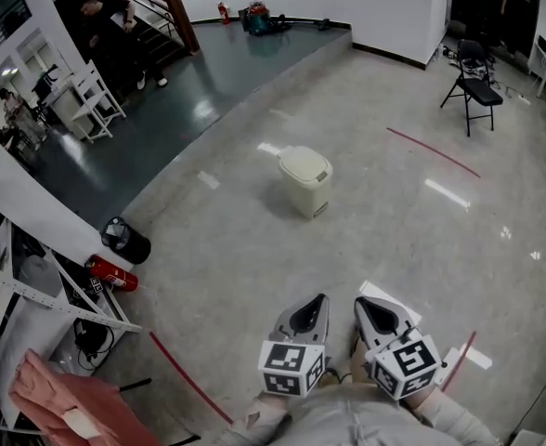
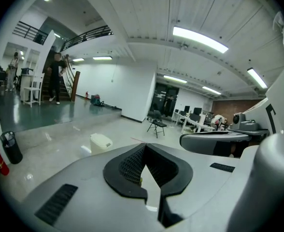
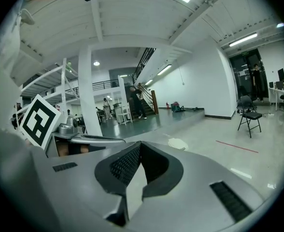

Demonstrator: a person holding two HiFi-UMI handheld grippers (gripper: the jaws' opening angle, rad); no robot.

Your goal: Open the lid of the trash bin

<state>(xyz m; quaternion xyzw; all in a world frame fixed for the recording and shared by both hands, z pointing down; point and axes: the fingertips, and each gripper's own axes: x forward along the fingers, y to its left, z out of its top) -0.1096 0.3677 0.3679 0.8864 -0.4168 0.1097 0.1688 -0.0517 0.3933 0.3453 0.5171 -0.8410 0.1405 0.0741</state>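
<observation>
Open floor [image 1: 412, 240] surrounds the trash bin [image 1: 305, 181], whose lid [image 1: 305, 165] is down. Well short of the bin, the left gripper [image 1: 316, 305] and right gripper [image 1: 366, 307] point toward it side by side, each with jaws together on nothing, probably just being carried over.

- Pale glossy floor [image 1: 394, 240], red tape lines [image 1: 433, 151] across it.
- Cream trash bin [image 1: 305, 181] stands mid-floor, lid [image 1: 305, 165] down.
- Black folding chair [image 1: 474, 86] at far right.
- Red fire extinguisher [image 1: 112, 274] lying at left, just beside a small black bin [image 1: 126, 240].

Open floor [image 1: 375, 240] surrounds the trash bin [image 1: 305, 180].
</observation>
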